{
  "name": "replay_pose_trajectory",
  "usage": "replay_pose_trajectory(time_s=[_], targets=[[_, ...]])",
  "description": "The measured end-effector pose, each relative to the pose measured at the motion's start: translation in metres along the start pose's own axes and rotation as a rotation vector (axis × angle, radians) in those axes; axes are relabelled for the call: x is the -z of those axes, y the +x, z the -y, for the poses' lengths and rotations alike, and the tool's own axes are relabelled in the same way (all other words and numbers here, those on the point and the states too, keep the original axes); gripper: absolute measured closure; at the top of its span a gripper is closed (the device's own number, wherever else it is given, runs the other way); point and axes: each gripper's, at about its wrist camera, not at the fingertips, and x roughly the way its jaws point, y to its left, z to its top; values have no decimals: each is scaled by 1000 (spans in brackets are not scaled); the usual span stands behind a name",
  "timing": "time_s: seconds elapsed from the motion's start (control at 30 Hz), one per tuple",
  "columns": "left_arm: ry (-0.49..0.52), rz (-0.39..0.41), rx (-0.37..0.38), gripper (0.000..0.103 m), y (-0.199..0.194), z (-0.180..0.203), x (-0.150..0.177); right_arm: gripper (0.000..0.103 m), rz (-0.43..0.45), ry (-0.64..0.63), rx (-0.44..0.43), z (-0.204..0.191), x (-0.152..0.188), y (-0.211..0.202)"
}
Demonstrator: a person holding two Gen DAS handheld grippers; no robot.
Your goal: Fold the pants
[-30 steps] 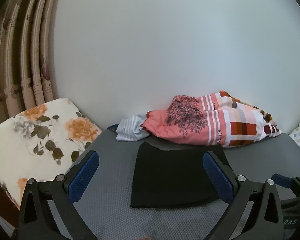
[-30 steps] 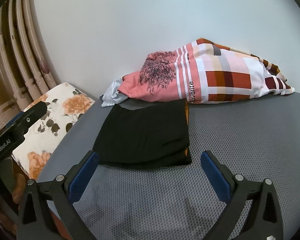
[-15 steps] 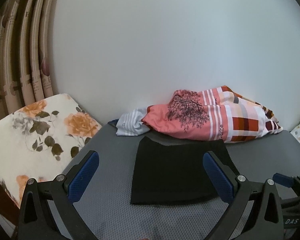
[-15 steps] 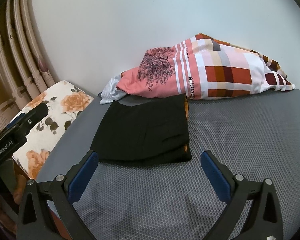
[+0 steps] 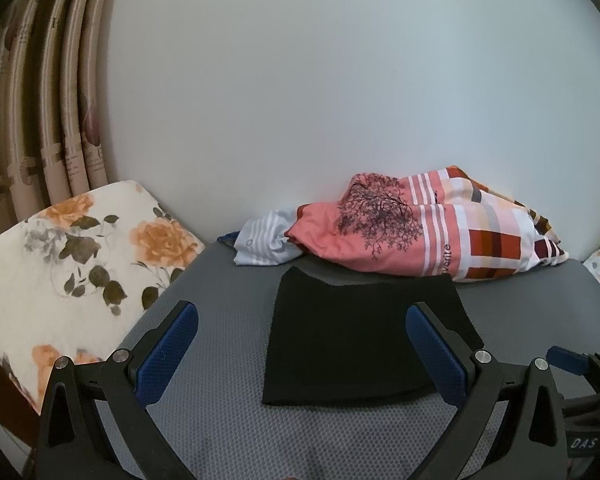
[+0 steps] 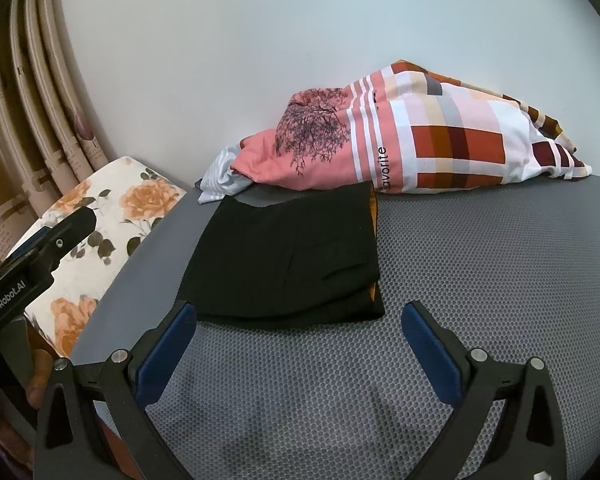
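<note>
The black pants [image 5: 352, 340] lie folded into a flat rectangle on the grey mesh surface [image 5: 228, 432]. In the right wrist view the pants [image 6: 288, 256] show stacked layers with an orange lining at the right edge. My left gripper [image 5: 302, 354] is open and empty, held a little back from the pants' near edge. My right gripper [image 6: 300, 346] is open and empty, just short of the pants' near edge. The left gripper's body [image 6: 32, 264] shows at the left of the right wrist view.
A crumpled pink and checked cloth [image 5: 432, 232] and a striped white cloth [image 5: 264, 240] lie against the white wall behind the pants. A floral cushion [image 5: 68, 264] sits at the left, with curtains [image 5: 40, 120] behind it.
Both grippers have drawn back and risen slightly from the folded pants. The pants have not moved. Both stay open.
</note>
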Motion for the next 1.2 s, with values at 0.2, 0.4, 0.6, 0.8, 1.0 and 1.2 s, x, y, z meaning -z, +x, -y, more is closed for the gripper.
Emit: replay_pose_trajectory(time_s=[0.2, 0.4, 0.6, 0.8, 1.0, 1.2], targets=[[0, -4, 2, 0, 1, 1, 0, 1, -3, 0, -1, 0, -1, 0], [0, -2, 0, 0, 2, 1, 0, 1, -7, -1, -1, -1, -1, 1], [-6, -10, 11, 0, 5, 1, 1, 1, -19, -5, -2, -1, 1, 6], [-12, 3, 3, 0, 10, 2, -1, 1, -31, -5, -8, 1, 0, 12], [5, 7, -11, 0, 20, 5, -8, 1, -48, -4, -15, 4, -2, 17], [2, 8, 4, 0, 22, 6, -9, 1, -56, 4, -13, 7, -4, 20]])
